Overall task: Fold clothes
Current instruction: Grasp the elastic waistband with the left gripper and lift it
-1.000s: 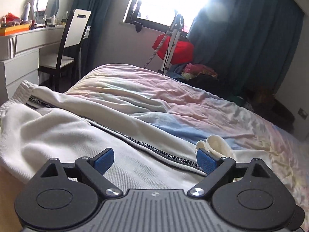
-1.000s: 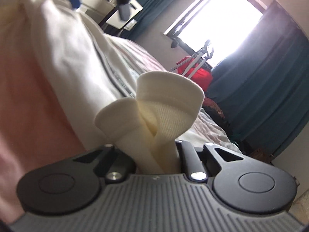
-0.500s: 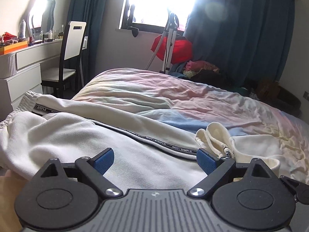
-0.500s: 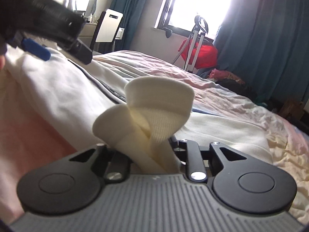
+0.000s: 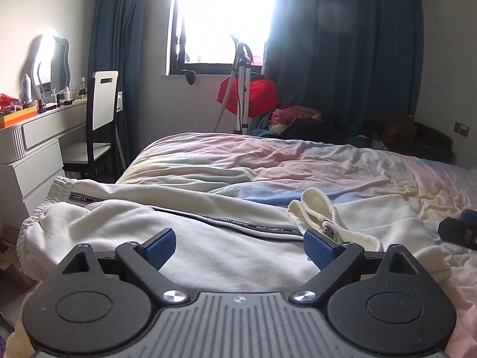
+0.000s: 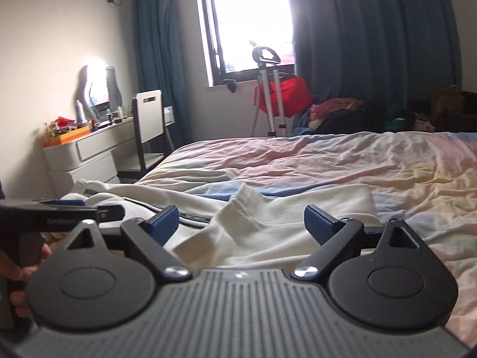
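Left-wrist view, starting at its left edge: a white dresser (image 5: 38, 152) and a white-backed chair (image 5: 103, 110) stand against the wall beside the bed (image 5: 268, 161), whose crumpled sheet runs pink, blue and pale yellow. Across the near part of that bed lie the cream trousers (image 5: 143, 232), a thick, finely ribbed knit with a gathered elastic waistband (image 5: 59, 186) at the left end and a black tape (image 5: 253, 229) printed in white letters down the side seam. Their long axis runs left to right, crosswise to both tools, with 1 leg laid over the other. The left gripper (image 5: 240, 246) hovers low over the thigh area, its 2 blue pads spread wide and nothing between them. Just beyond its right pad sits a bunched ribbed cuff (image 5: 316, 208), rounded and standing up from the flat cloth.

Right-wrist view: the left tool's black body crosses the left edge, held by a hand (image 6: 21, 271). The right gripper (image 6: 241, 223) is also spread wide and empty; the cuff end rises in a soft peak directly ahead, between and just past its pads, so this gripper looks the nearer one for that end. The waistband lies far to the left, nearer the other gripper. Whether further folds are due cannot be judged from how the cloth lies.
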A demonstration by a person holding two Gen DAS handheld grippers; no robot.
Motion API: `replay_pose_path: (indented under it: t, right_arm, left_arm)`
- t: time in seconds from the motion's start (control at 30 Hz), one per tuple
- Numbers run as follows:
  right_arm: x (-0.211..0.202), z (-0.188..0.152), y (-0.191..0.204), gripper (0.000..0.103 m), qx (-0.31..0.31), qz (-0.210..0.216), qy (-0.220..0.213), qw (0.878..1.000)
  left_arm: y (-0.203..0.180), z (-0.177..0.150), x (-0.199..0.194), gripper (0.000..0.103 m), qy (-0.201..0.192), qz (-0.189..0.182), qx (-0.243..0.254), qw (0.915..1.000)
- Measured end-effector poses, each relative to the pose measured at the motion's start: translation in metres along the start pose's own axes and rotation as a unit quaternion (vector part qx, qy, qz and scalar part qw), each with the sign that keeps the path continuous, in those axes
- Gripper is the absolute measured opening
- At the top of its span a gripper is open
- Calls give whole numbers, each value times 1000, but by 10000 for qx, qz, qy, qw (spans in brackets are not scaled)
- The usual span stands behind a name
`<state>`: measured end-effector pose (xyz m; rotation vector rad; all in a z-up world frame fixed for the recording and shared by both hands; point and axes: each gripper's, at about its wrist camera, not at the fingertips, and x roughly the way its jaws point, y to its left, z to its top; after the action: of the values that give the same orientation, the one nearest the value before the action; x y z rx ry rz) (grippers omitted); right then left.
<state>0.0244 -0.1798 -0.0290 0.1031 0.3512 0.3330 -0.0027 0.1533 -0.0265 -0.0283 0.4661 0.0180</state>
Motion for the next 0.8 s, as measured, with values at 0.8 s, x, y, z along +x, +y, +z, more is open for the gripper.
replay_pose_path:
  t: [0.8]
  right_arm:
    - [-3, -19, -38, 93, 716, -828, 213, 9938]
  left_arm:
    - [199, -31, 30, 92, 1768, 303, -4782, 8597]
